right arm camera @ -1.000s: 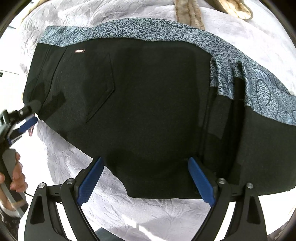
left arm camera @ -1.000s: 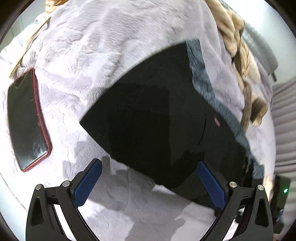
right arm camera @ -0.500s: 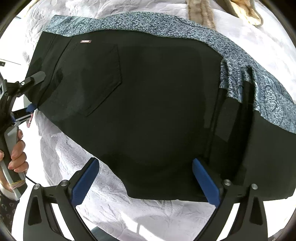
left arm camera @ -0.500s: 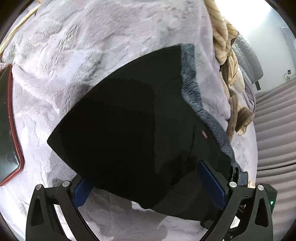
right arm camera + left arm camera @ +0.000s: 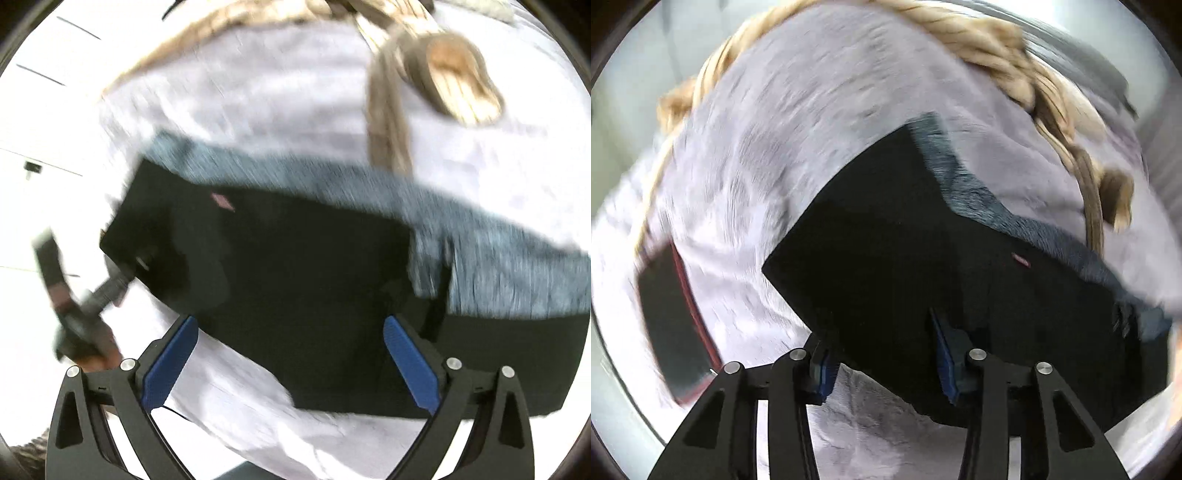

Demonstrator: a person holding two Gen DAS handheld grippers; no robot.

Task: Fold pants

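Pants half folded on the blanket

Our left gripper (image 5: 882, 354) has just been closing, apparently pinching the black pants (image 5: 923, 258) edge, though it's blurry; our right gripper (image 5: 291, 354) hangs spread wide, empty.

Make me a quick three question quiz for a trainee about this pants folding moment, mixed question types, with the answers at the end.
1. True or false: the right gripper is clamped on the pants.
2. Which lies on the blanket left of the pants in the left wrist view? A) phone B) mug C) book
3. Fill in: the left gripper has just been closing, with an edge of the ____ between its jaws.

Key: 1 false, its jaws stand wide open. 2 A, the phone in a red case. 3 pants.
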